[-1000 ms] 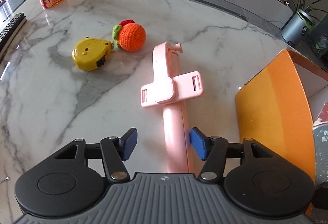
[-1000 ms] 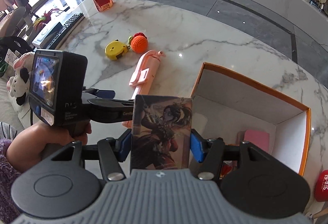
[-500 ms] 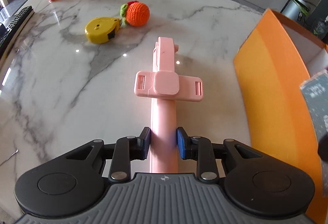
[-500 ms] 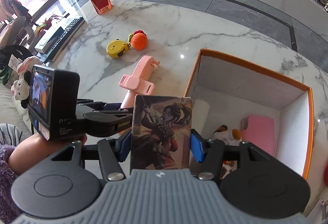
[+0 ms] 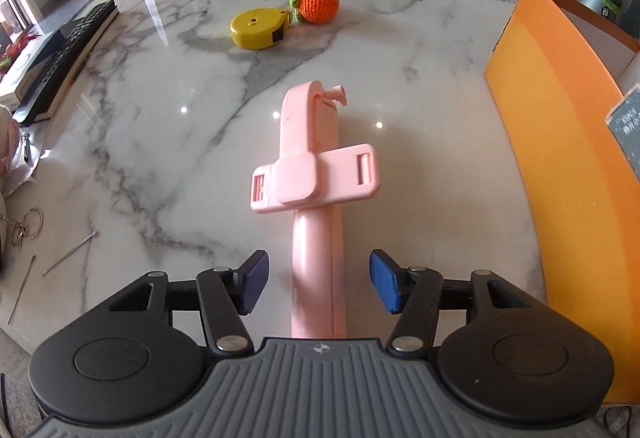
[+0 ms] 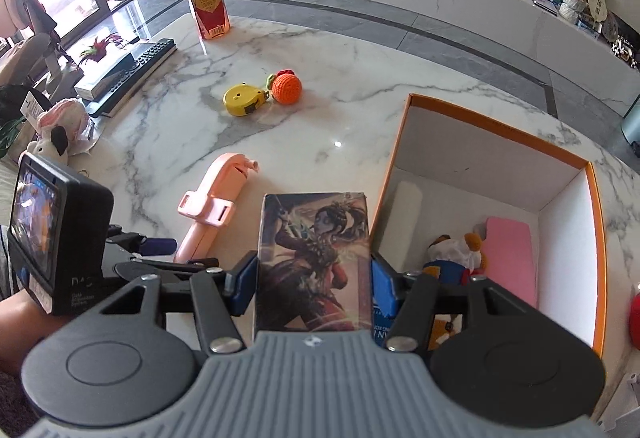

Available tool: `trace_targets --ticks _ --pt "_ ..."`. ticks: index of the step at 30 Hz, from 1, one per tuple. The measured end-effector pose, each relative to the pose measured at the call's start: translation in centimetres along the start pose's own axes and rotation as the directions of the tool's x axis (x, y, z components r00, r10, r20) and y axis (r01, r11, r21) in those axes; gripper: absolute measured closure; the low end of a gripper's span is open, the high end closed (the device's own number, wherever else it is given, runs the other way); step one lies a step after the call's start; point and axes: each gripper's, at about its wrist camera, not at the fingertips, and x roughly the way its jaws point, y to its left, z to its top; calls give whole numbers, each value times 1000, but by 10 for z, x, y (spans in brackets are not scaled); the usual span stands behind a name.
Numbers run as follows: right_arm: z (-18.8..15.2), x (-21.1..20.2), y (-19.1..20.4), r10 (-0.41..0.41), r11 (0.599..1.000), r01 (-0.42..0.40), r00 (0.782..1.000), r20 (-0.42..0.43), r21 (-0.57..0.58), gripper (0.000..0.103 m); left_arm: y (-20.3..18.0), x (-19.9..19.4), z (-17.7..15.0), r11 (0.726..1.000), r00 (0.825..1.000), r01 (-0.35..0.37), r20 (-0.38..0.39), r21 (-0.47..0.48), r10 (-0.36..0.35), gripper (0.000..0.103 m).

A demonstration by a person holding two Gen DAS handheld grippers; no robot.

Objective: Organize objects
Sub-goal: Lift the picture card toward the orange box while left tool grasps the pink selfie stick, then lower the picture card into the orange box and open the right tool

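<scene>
A pink selfie stick (image 5: 316, 173) lies flat on the marble table (image 5: 160, 117), its handle running back between the fingers of my left gripper (image 5: 318, 278). The jaws are opening, and both blue pads stand clear of the handle. My right gripper (image 6: 314, 274) is shut on an illustrated card box (image 6: 314, 254), held upright just left of the orange box (image 6: 480, 173). In the right wrist view the selfie stick (image 6: 216, 193) lies left of the card box. A yellow tape measure (image 5: 258, 27) and a crochet orange (image 5: 319, 2) lie farther back.
The orange box (image 5: 560, 141) holds a plush toy (image 6: 456, 250), a pink pad (image 6: 510, 258) and a white roll (image 6: 408, 213). A drink bottle (image 6: 207, 7) stands at the back left, a keyboard (image 5: 68, 53) at the left edge. Keys (image 5: 24, 226) and pins lie near left.
The left jaws closed on the selfie stick's handle, then parted again, leaving it on the table. The stick has shifted. The right gripper has drifted with the card box still in it.
</scene>
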Motion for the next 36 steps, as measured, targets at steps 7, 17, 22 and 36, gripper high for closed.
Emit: trace_targets --ticks 7,17,22,36 --pt "-8 -8 -17 -12 999 12 1000 8 30 43 -3 7 2 999 998 -35 55 -17 36 65" --pt "2 -13 -83 -109 986 103 993 41 127 43 3 -10 5 997 987 23 163 -76 -10 72" --pt "24 18 -109 -95 977 89 995 21 194 43 4 -22 11 995 981 43 195 -93 -24 72" --pt "50 116 -117 -153 983 156 987 -44 97 43 12 -17 8 992 973 76 225 -96 -52 72"
